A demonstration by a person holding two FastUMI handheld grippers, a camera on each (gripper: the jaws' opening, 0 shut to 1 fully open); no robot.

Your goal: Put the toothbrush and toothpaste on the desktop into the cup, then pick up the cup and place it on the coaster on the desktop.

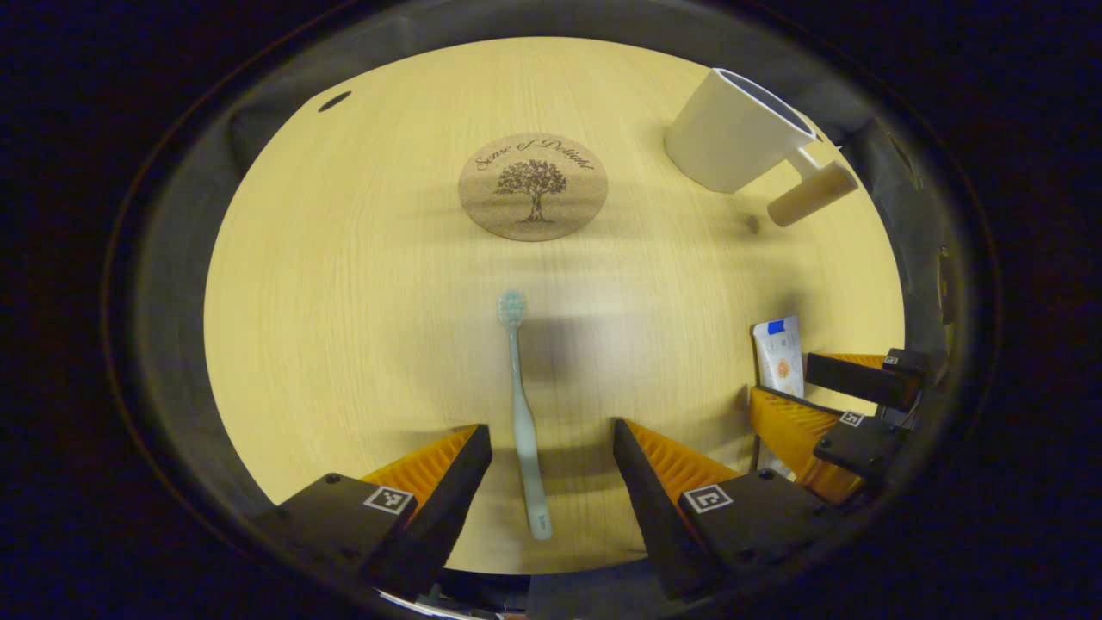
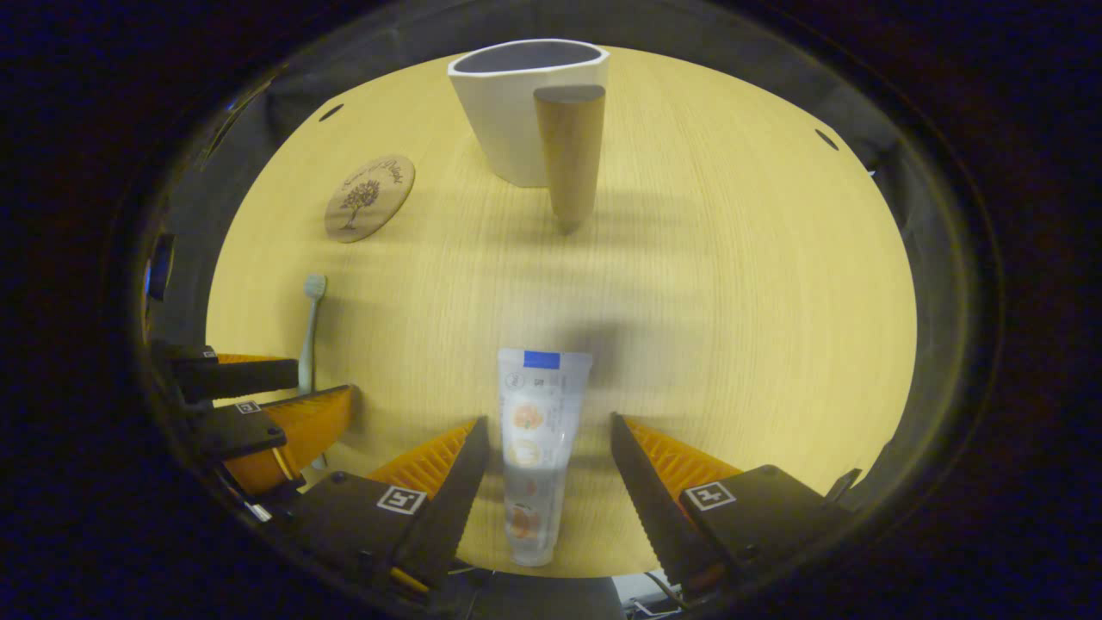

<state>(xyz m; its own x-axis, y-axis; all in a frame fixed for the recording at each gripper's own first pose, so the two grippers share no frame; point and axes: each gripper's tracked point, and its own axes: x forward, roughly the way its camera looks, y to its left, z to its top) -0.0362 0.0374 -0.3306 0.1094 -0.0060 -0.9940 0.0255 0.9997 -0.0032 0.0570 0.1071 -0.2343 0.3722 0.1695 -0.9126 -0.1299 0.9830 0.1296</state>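
Wooden desk (image 1: 344,344): toothbrush (image 1: 525,413) lies between the spread left claw (image 1: 551,456), toothpaste (image 2: 535,448) between the spread right claw (image 2: 549,456). Cup (image 2: 516,103) sits far off. The thin handle probably slips if pinched off-centre.

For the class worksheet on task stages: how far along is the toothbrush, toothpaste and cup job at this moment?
Nothing is finished yet. The toothbrush and toothpaste tube both lie flat on the wooden desktop; the white cup stands away from the cork coaster. In hand: the left gripper is open astride the toothbrush, the right gripper open astride the tube. Left: grasp, load both, move the cup.
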